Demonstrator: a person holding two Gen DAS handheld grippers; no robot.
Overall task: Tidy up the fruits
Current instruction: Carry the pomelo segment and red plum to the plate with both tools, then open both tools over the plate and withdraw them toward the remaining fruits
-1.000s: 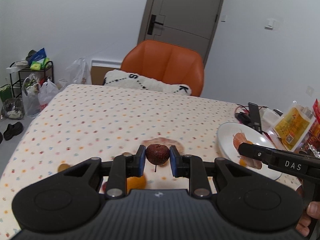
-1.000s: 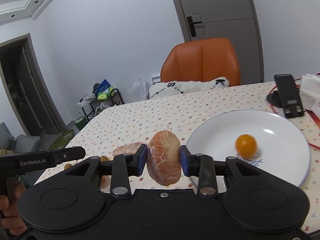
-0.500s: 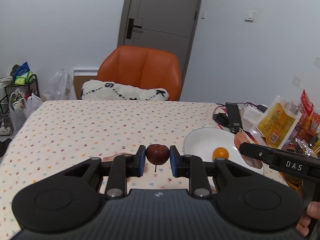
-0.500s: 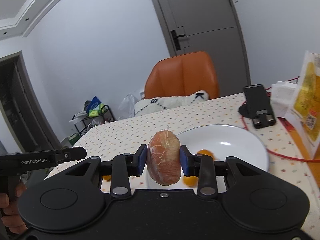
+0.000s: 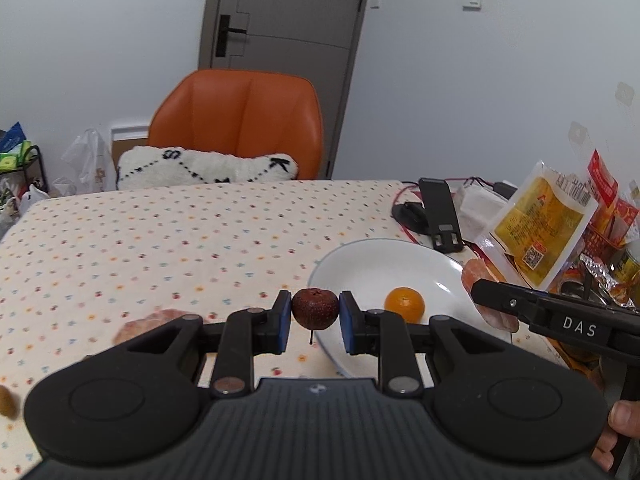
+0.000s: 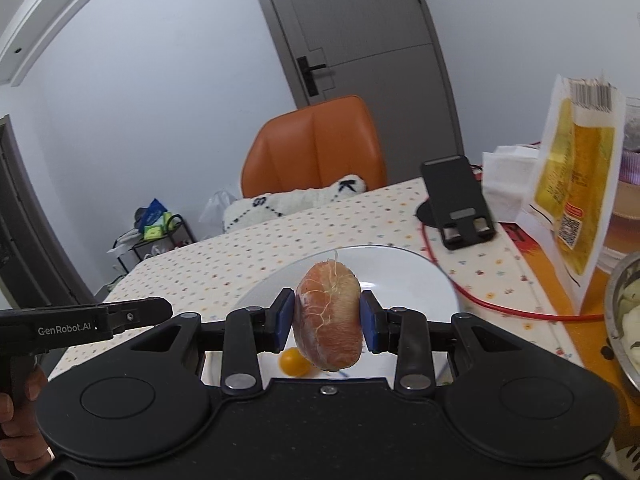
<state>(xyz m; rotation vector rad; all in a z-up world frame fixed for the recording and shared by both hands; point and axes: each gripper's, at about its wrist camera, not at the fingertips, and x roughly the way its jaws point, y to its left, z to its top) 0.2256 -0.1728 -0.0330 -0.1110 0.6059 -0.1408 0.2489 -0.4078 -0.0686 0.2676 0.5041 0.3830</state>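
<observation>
My left gripper [image 5: 314, 314] is shut on a small dark red fruit [image 5: 314, 312] with a thin stem, held in the air by the left rim of the white plate [image 5: 360, 260]. A small orange fruit [image 5: 404, 305] lies on that plate. My right gripper [image 6: 327, 320] is shut on a peeled pinkish citrus segment [image 6: 328, 322] above the same plate [image 6: 400, 276], with the orange fruit [image 6: 294, 361] below it. Another peeled segment [image 5: 154, 322] lies on the dotted tablecloth left of the plate. In the left wrist view the right gripper's body [image 5: 560, 320] reaches in over the plate's right side.
A black phone stand [image 5: 438, 208] with a red cable [image 6: 500, 306] sits behind the plate. Snack bags [image 5: 538, 228] crowd the right edge, beside a metal bowl [image 6: 624, 316]. An orange chair [image 5: 240, 124] with a white cushion [image 5: 208, 168] stands behind the table. A small brownish fruit [image 5: 7, 400] lies at far left.
Both grippers have swung right toward the plate, each still holding its fruit. The right one now hangs over the plate; the plate has come closer to the left one.
</observation>
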